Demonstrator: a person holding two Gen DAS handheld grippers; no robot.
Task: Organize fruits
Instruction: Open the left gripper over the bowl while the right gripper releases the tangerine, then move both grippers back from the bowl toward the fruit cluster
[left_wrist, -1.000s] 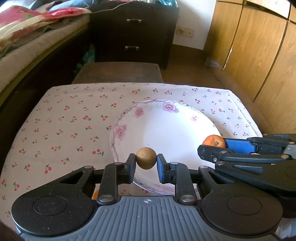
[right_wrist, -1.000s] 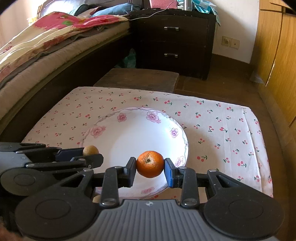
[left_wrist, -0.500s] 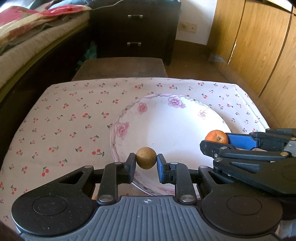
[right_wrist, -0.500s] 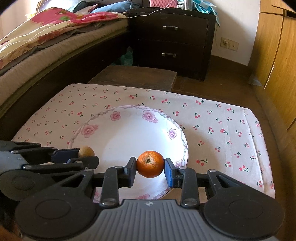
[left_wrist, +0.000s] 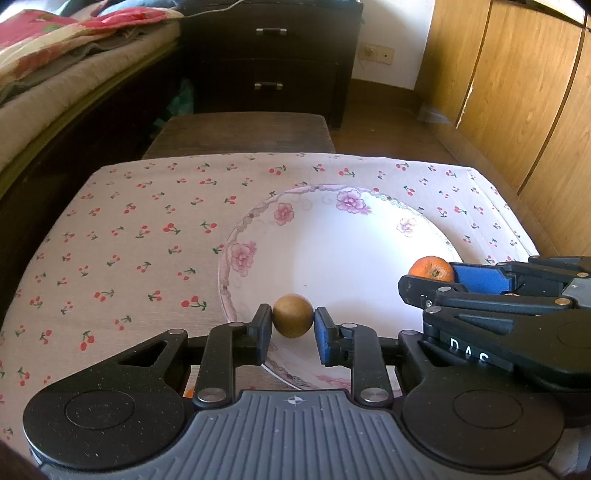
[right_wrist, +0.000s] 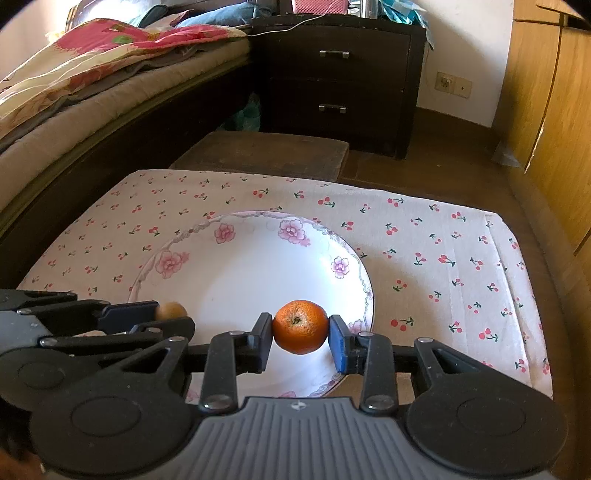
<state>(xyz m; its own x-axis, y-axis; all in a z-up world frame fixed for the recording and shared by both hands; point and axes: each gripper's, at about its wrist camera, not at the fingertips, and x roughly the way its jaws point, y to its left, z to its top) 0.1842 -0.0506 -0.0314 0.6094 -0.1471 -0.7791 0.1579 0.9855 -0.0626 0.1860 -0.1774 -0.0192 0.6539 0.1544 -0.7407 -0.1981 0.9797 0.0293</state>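
Observation:
My left gripper (left_wrist: 291, 325) is shut on a small round brown fruit (left_wrist: 292, 315) and holds it over the near left rim of a white plate with pink flowers (left_wrist: 332, 210). My right gripper (right_wrist: 300, 330) is shut on an orange (right_wrist: 300, 326) and holds it over the plate's (right_wrist: 221, 236) near right part. In the left wrist view the orange (left_wrist: 432, 268) and the right gripper (left_wrist: 436, 282) show at the right. In the right wrist view the brown fruit (right_wrist: 170, 311) and the left gripper (right_wrist: 173, 319) show at the left.
The plate lies on a cherry-print cloth (left_wrist: 147, 229) over a low table. A dark stool (left_wrist: 240, 129) stands behind it, a dark nightstand (left_wrist: 273, 62) further back, a bed (left_wrist: 55, 85) at the left, wooden cupboard doors (left_wrist: 517, 92) at the right. A bit of orange (left_wrist: 188, 393) shows under my left gripper.
Both grippers have moved forward a little over the plate, each still holding its fruit. The plate looks nearer and lower in both views.

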